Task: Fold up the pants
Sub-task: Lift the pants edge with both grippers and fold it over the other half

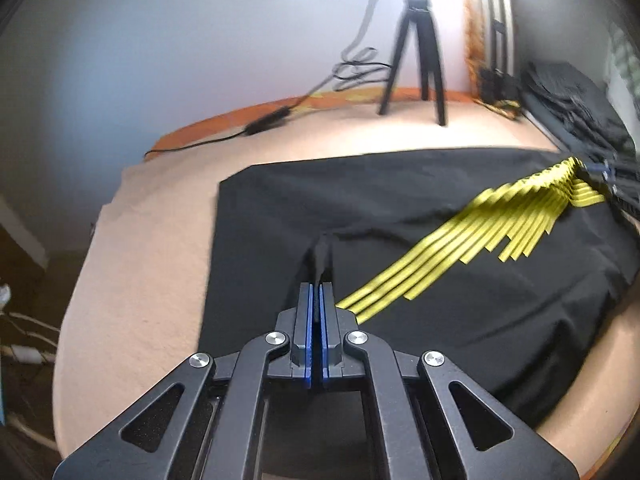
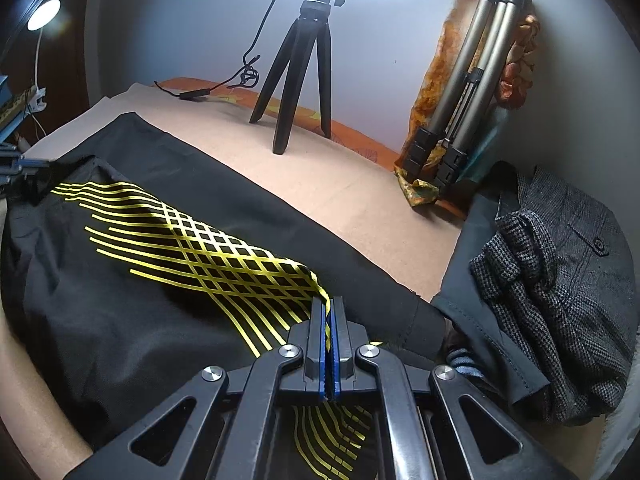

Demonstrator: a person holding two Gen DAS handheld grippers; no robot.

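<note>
1. The black pants point(image 1: 400, 208) with their yellow stripes point(image 1: 472, 232) lie spread over a beige-covered bed point(image 1: 132, 264), taking up most of the near half of it.

2. The left gripper point(image 1: 316, 284) has its blue-lined fingers point(image 1: 308, 312) pressed almost together on a raised pinch of plain black cloth, which peaks up into a small tent just ahead of the tips.

3. The right gripper point(image 2: 330, 304) is likewise clamped nearly closed, its fingers point(image 2: 320, 332) nipping a fold of the yellow-printed fabric at the edge nearest it; the lattice print point(image 2: 224, 252) runs away from it to the far left.

4. From the right wrist view, the other gripper is just visible at the far left edge, with the garment stretched between the two. The long axis of the held edge appears to run roughly from one pair of fingers to the other.

5. The coming move seems to turn on this: both grips sit on the near side of the pants, and the free cloth lies away from them toward the black tripod point(image 2: 296, 72). A fold would likely carry the held edge over in that direction.

6. A heap of grey tweed clothing point(image 2: 560, 280) sits close on the right, just beside the pants, and nearer the right hand; it could snag a wide swing.

7. A folded silver tripod point(image 2: 476, 80) leans in the far right corner, well apart.
</note>
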